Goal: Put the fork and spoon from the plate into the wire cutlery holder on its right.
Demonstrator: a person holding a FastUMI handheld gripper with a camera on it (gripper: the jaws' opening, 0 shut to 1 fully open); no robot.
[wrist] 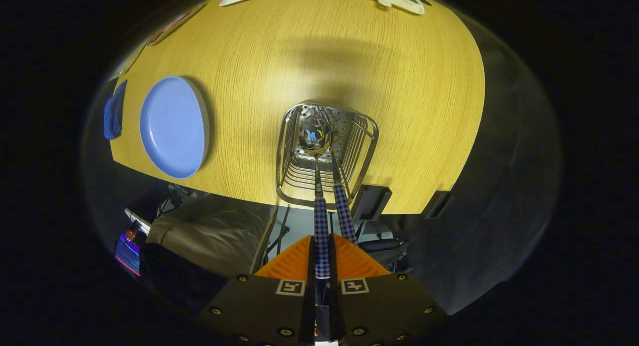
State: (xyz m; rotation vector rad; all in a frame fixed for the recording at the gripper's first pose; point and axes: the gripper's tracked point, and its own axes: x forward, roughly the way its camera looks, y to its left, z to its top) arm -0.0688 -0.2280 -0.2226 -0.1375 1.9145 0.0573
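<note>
Gripper nearly closed, both fingers pinching the checkered handle of the spoon. Spoon runs straight ahead from the fingers, its bowl down inside the wire cutlery holder. Fork, with the same checkered handle, is already in the holder, leaning just beside the spoon; its handle passes the right finger, contact unclear. Holder stands near the tabletop edge. Blue plate sits bare, well apart to the holder's left, a blue cloth beyond it.
</note>
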